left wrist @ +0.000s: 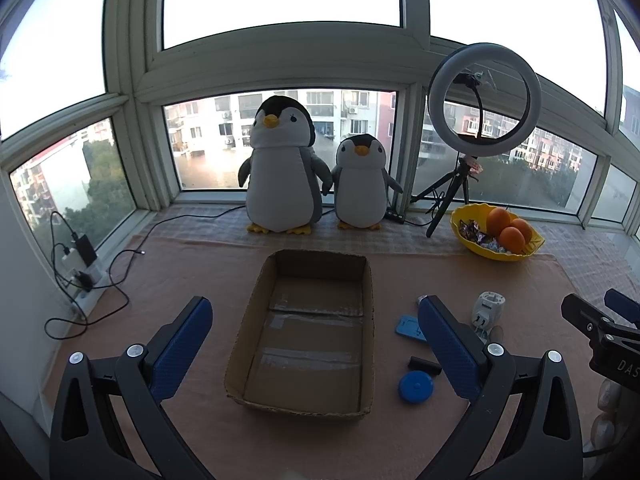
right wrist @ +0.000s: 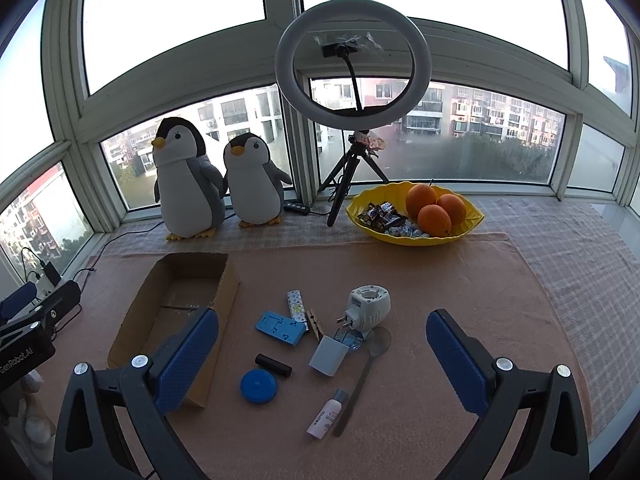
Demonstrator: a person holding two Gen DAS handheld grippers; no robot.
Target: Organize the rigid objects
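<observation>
An empty open cardboard box (left wrist: pixel 308 332) (right wrist: pixel 176 312) lies on the peach mat. To its right lie loose items: a blue round disc (right wrist: pixel 259 386) (left wrist: pixel 416 386), a black cylinder (right wrist: pixel 273 365), a blue phone stand (right wrist: pixel 281 327), a patterned lighter (right wrist: pixel 296 305), a white plug adapter (right wrist: pixel 368 305), a grey-blue cup (right wrist: pixel 329 355), a metal spoon (right wrist: pixel 362 380), a small white tube (right wrist: pixel 327 416) and a wooden clothespin (right wrist: pixel 315 322). My left gripper (left wrist: pixel 316 328) is open over the box. My right gripper (right wrist: pixel 322 340) is open and empty above the items.
Two plush penguins (left wrist: pixel 280 168) (left wrist: pixel 362 182) stand at the window. A ring light on a tripod (right wrist: pixel 354 64) and a yellow bowl (right wrist: pixel 364 224) with oranges and sweets sit at the back right. Cables and a power strip (left wrist: pixel 86 280) lie at the left.
</observation>
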